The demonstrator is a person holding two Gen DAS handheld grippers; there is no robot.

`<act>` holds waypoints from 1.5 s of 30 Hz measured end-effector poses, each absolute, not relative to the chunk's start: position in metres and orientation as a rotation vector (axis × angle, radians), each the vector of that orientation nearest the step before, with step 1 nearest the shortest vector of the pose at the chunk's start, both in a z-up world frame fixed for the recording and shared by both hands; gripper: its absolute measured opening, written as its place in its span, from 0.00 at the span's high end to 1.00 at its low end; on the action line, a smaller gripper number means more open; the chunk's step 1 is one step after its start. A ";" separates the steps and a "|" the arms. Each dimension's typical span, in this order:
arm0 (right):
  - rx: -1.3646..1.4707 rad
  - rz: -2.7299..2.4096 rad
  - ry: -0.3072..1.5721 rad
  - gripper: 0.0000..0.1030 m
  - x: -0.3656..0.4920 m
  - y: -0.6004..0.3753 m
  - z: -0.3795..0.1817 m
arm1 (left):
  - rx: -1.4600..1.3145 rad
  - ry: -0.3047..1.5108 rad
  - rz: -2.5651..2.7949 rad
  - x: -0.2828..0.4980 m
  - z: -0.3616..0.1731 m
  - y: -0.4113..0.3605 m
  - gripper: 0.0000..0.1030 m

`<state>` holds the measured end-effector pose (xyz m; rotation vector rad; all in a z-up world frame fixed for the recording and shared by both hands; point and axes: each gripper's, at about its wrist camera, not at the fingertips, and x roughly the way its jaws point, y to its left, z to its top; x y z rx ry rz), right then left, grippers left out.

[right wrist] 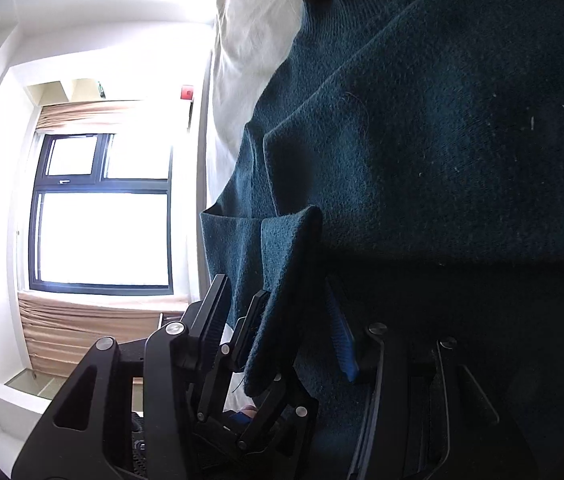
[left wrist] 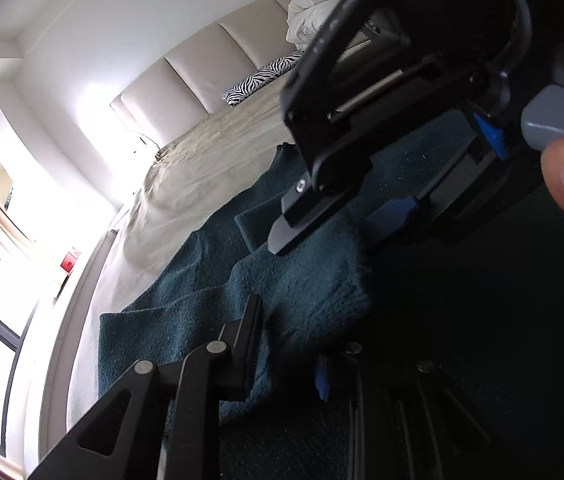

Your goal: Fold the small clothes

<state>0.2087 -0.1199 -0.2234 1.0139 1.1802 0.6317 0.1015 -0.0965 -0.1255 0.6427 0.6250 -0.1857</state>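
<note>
A dark teal knit sweater (left wrist: 202, 300) lies on a beige bed sheet (left wrist: 210, 168). In the left wrist view my left gripper (left wrist: 289, 344) holds a bunched fold of the sweater between its fingers. The right gripper (left wrist: 321, 224) shows above it, a hand on its grey handle, its fingers closed on the same fabric. In the right wrist view the sweater (right wrist: 421, 120) fills the right side, and my right gripper (right wrist: 293, 332) is shut on a folded flap of it. The left gripper's fingers (right wrist: 218, 320) sit just to the left.
A padded beige headboard (left wrist: 210, 68), a zebra-print pillow (left wrist: 262, 78) and a bundled white duvet (left wrist: 313, 8) are at the far end of the bed. A window with dark frames (right wrist: 102, 208) and beige curtains lies beyond the bed edge.
</note>
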 end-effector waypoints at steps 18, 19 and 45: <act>0.804 0.412 1.040 0.93 0.219 -0.206 -0.158 | 0.314 0.681 -0.256 0.092 -0.063 0.016 0.28; 0.807 0.396 1.033 0.93 0.222 -0.212 -0.160 | 0.247 0.697 -0.257 0.101 -0.060 0.029 0.28; 0.751 0.226 1.044 0.93 0.218 -0.287 -0.198 | -0.416 1.021 -0.219 0.286 -0.124 0.109 0.48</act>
